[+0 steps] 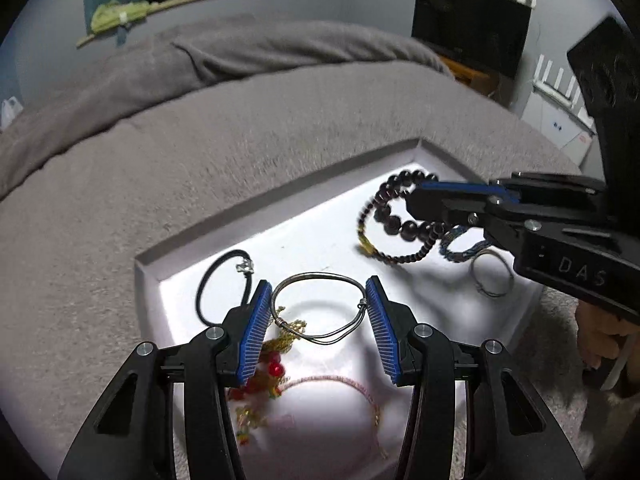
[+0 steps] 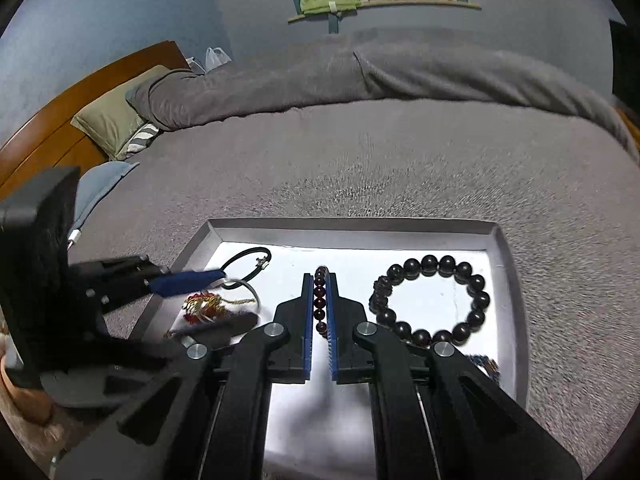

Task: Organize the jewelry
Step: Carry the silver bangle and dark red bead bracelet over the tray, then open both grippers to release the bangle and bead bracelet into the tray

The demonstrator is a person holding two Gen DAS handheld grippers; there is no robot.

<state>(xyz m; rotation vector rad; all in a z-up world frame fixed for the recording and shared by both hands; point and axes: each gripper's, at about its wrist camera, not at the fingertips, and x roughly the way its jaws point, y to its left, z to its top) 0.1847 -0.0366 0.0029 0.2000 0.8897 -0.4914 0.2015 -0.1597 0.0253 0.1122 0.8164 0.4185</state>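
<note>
A white tray (image 1: pixel 168 276) with a grey rim lies on a grey bedspread. My left gripper (image 1: pixel 319 296) is shut on a silver wire bangle (image 1: pixel 316 276), held above its shadow on the tray. My right gripper (image 2: pixel 320 280) is shut on a string of small dark red beads (image 2: pixel 320 300); in the left wrist view that bracelet (image 1: pixel 394 258) hangs from the right gripper (image 1: pixel 416 200). A large dark bead bracelet (image 2: pixel 432 300) lies flat on the tray's right part. The left gripper (image 2: pixel 240 296) shows at the tray's left edge in the right wrist view.
On the tray also lie a black cord bracelet (image 1: pixel 222 280), a red and gold tassel piece (image 1: pixel 274 368), a thin pink string bracelet (image 1: pixel 344 382), a blue braided ring (image 1: pixel 460 246) and a silver ring (image 1: pixel 492 278). Grey bedspread (image 2: pixel 360 168) surrounds it; pillows (image 2: pixel 112 128) and a wooden headboard (image 2: pixel 60 120) stand beyond.
</note>
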